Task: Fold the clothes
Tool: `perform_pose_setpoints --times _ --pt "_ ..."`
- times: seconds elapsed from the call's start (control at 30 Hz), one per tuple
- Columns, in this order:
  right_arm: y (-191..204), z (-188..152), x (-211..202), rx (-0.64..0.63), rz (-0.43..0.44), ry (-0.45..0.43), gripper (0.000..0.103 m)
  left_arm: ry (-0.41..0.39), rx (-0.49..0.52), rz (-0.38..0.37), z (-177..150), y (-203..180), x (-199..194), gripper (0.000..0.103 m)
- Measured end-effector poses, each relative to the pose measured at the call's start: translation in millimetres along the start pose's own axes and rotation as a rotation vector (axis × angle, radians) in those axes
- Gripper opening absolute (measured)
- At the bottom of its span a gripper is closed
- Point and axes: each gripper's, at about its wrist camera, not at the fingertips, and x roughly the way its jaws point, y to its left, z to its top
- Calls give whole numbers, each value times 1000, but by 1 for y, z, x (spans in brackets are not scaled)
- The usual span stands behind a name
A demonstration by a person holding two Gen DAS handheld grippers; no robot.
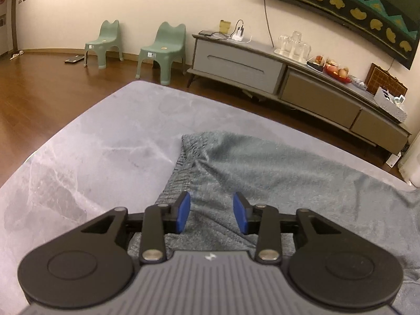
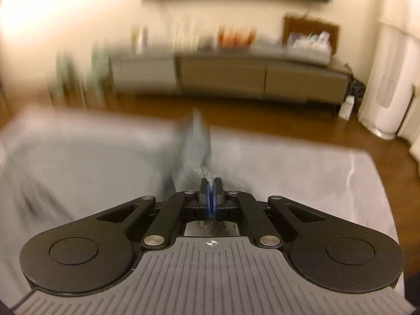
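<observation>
A grey-blue fuzzy garment (image 1: pixel 275 173) lies spread over the right half of a grey marbled table (image 1: pixel 86 152); its ribbed edge runs along the left side. My left gripper (image 1: pixel 212 211) hovers just above that edge, open, its blue pads apart with cloth showing between them. In the blurred right wrist view my right gripper (image 2: pixel 212 183) is shut on a bunched fold of the garment (image 2: pixel 195 141), which rises in a peak in front of the fingers above the table (image 2: pixel 302 178).
Beyond the table's far edge is wooden floor (image 1: pixel 39 92), two green stools (image 1: pixel 162 52) and a long grey sideboard (image 1: pixel 275 78) with glasses, fruit and a box on it. A white appliance (image 2: pixel 388 99) stands at the right by the wall.
</observation>
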Motion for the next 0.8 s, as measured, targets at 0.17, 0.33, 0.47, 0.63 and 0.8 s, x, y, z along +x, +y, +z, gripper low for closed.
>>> perform_pose_setpoints --times 0.17,0.33,0.47,0.63,0.8 --pt "-100 40 7 409 -173 -45 5 17 5 11 -4 -2 13 37" --pt "-123 3 34 450 -404 -66 62 30 73 40 -7 -6 26 41" --pt "-67 -51 49 245 -291 -40 64 43 119 29 -8 -9 33 43" --pt "-13 -114 82 -3 -204 85 56 71 190 47 -12 -15 45 50" --pt "-81 -133 83 212 -503 146 27 102 263 131 -18 -13 59 49"
